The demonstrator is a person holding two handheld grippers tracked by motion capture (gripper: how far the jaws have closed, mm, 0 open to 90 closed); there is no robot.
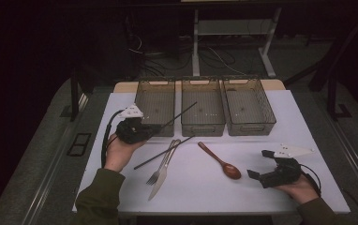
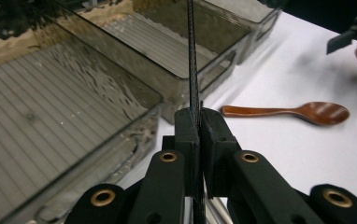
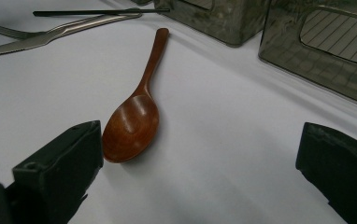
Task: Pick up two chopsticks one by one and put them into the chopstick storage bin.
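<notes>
High view | left gripper (image 1: 154, 129) fingers clamp chopstick (image 1: 182, 112) | right gripper (image 1: 260, 165) fingers wide apart

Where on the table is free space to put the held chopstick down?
Free: the three bins, and the sheet between spoon and right gripper. Crowded: the strip by fork, knife and second chopstick, beside the left gripper.

White table with cutlery and trays

On the white rectangular table (image 1: 261, 187), three smoky clear plastic trays (image 1: 204, 107), a brown wooden spoon (image 1: 220, 161), a steel fork (image 1: 160, 164), a steel knife (image 1: 162, 177) and one black chopstick (image 1: 160, 153) are laid.
</notes>
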